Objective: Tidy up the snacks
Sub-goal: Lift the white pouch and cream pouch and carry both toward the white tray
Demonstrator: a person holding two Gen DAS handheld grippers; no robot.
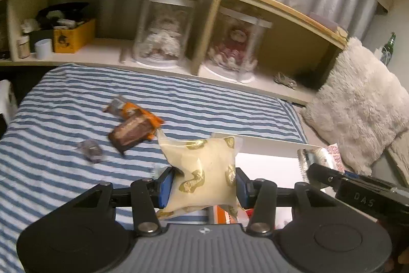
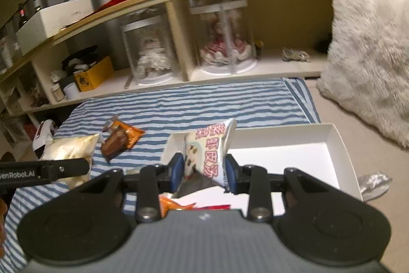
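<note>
Left gripper [image 1: 203, 183]: your blue pads clamp a cream snack pouch [image 1: 204, 170] with gold print; right gripper [image 2: 204, 170]: yours pinches a white seaweed-soup packet [image 2: 212, 150] with pink characters.

Landmark: white cardboard box [image 2: 340, 145], open, on the bed. Cream pouch held up at the box's left edge; white packet held above the box's near-left corner. Orange and red wrappers [image 2: 176, 205] lie inside the box at its near side. Left of the box, on the blue-striped sheet [image 1: 76, 94]: brown bar wrapper [image 1: 130, 133] overlapping an orange packet [image 1: 143, 114], and a small dark sweet [image 1: 92, 150]. Right of the box: silver wrapper [image 2: 373, 183], white furry cushion [image 2: 368, 55].
</note>
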